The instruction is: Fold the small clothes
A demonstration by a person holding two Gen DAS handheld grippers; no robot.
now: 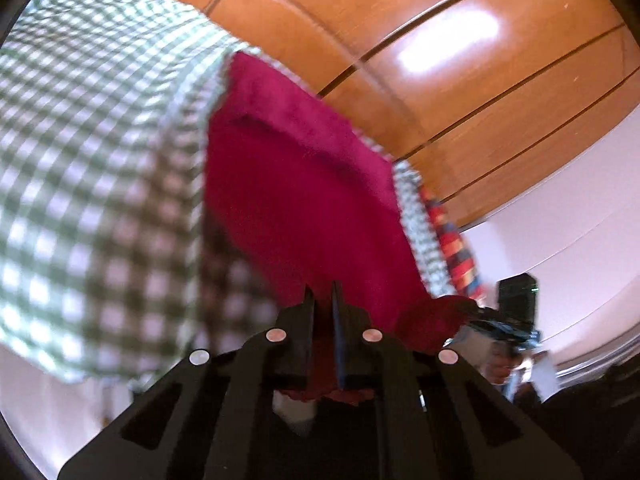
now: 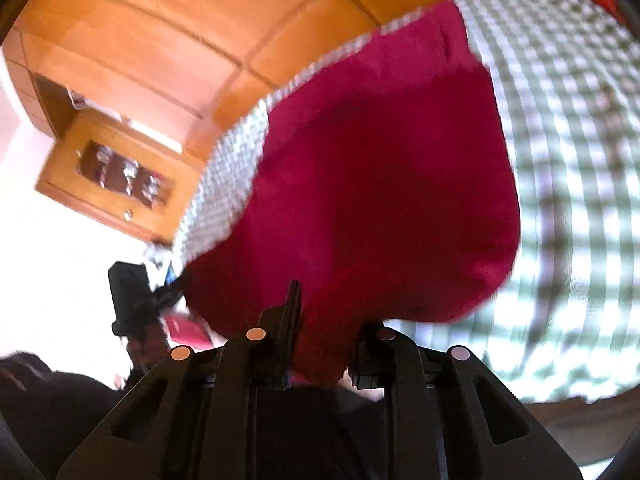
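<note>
Left wrist view: left gripper (image 1: 322, 300) pinches crimson fleece garment (image 1: 300, 184) above green-checked cloth surface (image 1: 88, 152). Right wrist view: right gripper (image 2: 328, 320) clamps the garment's (image 2: 380, 168) opposite edge. Equal tension between both would likely keep the fold square.

The setting looks like a room in a home, probably a bedroom. Glossy orange-brown wooden panelled cupboard doors (image 1: 460, 60) fill the background beside pale plain walls (image 1: 580, 248). The right wrist view shows a matching wooden cabinet with a small glass-fronted door (image 2: 120, 172) holding blurred small items. A green-and-white checked cloth (image 2: 568, 152) covers the surface in front.
</note>
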